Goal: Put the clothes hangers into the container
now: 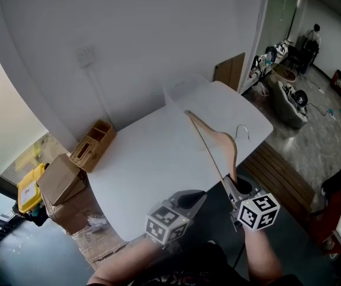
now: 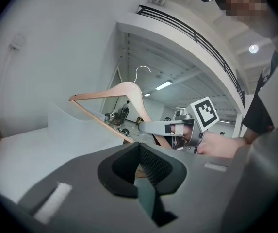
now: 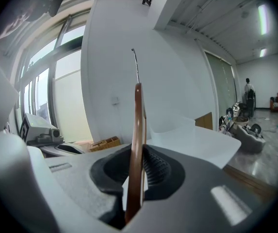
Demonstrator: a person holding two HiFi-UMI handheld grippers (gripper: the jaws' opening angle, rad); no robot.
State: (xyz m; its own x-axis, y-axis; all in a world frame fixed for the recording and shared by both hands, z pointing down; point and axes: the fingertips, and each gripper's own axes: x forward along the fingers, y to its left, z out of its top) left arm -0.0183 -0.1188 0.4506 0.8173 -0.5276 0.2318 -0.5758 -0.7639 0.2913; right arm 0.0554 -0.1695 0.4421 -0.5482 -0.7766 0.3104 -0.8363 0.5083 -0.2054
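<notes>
In the head view the right gripper [image 1: 232, 187] pinches one end of a wooden hanger [image 1: 216, 143]. The hanger is raised over the near part of the white table [image 1: 140, 165] with its wire hook up. The container [image 1: 185, 91], pale and see-through, stands at the table's far end, well apart from the hanger. The left gripper [image 1: 195, 200] hangs just beside the right one and carries nothing. The step in hand looks like the carry across. It would go best with the hanger kept high enough to clear the container's near wall, then lowered lengthwise so the far tip goes in first.

In the left gripper view its own jaws are pressed together with nothing between them (so it could steady the container if that slides). Beyond them the hanger is tilted above the container's rim side.

In the right gripper view the hanger runs edge-on up from between the pads, held firmly. The grip is low on one arm, so the hanger may swing if moved fast.

On the floor left of the table are cardboard boxes [image 1: 60, 180] and a small wooden box [image 1: 93, 143]. A person [image 1: 314, 34] stands far off in the room. The path over the table looks open.
</notes>
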